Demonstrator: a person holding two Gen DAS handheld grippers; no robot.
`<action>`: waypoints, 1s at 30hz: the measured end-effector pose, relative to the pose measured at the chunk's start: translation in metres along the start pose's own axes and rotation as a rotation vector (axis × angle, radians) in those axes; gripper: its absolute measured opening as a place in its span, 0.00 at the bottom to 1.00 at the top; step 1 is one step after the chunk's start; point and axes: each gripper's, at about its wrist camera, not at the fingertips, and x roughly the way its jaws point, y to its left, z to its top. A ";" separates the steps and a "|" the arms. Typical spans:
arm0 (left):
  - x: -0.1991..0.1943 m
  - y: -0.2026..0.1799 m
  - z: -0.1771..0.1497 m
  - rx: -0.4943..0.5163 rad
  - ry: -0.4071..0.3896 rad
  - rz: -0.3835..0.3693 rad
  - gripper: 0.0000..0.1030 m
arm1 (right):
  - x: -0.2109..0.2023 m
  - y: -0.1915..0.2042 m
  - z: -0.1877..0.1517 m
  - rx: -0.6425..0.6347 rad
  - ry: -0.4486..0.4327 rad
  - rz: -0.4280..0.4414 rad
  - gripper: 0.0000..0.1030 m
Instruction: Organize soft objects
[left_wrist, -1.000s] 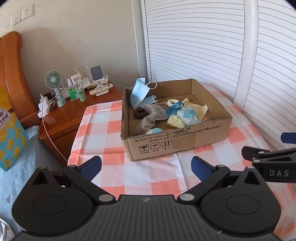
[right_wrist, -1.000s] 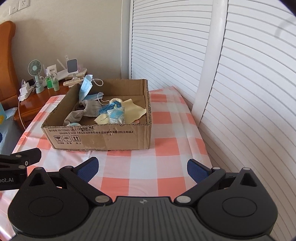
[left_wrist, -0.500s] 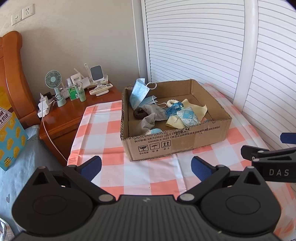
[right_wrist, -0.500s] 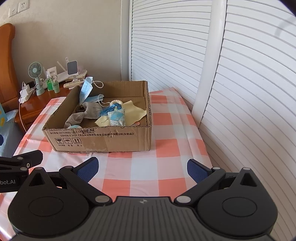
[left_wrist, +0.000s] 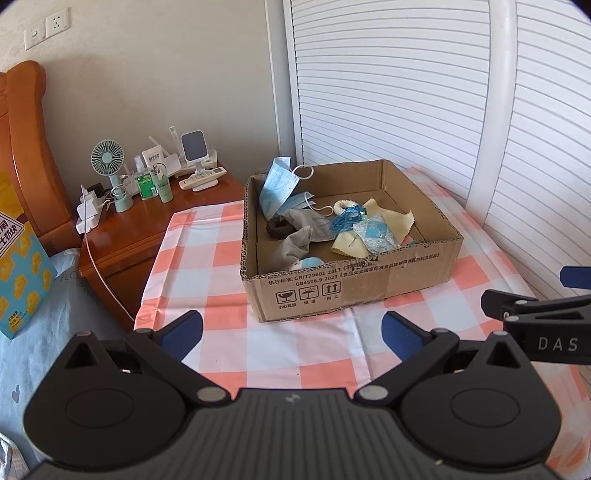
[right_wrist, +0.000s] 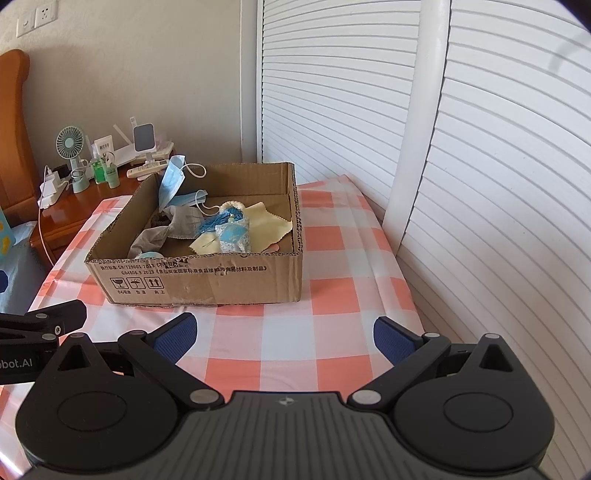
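A shallow corrugated cardboard box (left_wrist: 351, 284) sits on the bench (left_wrist: 221, 258) with its peach-and-white checked cloth, and inside it lie the soft things: a pleated blue face mask (left_wrist: 279, 186) draped over the far-left wall, a limp grey sock (left_wrist: 295, 240), a dark ring-shaped hair tie (left_wrist: 277, 228) and a pale yellow cloth (left_wrist: 384, 225) with pinked edges (a blue tangle rests on it). The left hand-held gripper (left_wrist: 291, 328) and the right hand-held gripper (right_wrist: 282, 332) both hover over the near bench edge, blue textured pads spread wide, pinching nothing. Compared with a second ago the box looks slightly farther off in both views, its contents unmoved.
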 end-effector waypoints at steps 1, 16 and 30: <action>0.000 0.000 0.000 -0.001 -0.001 0.000 0.99 | 0.000 0.000 0.000 0.000 0.000 0.000 1.00; 0.000 0.000 -0.001 -0.005 0.003 0.009 0.99 | 0.001 -0.001 -0.002 0.003 0.002 0.003 1.00; -0.002 -0.004 -0.004 -0.005 0.003 0.014 0.99 | 0.000 -0.004 -0.005 0.009 0.003 0.011 1.00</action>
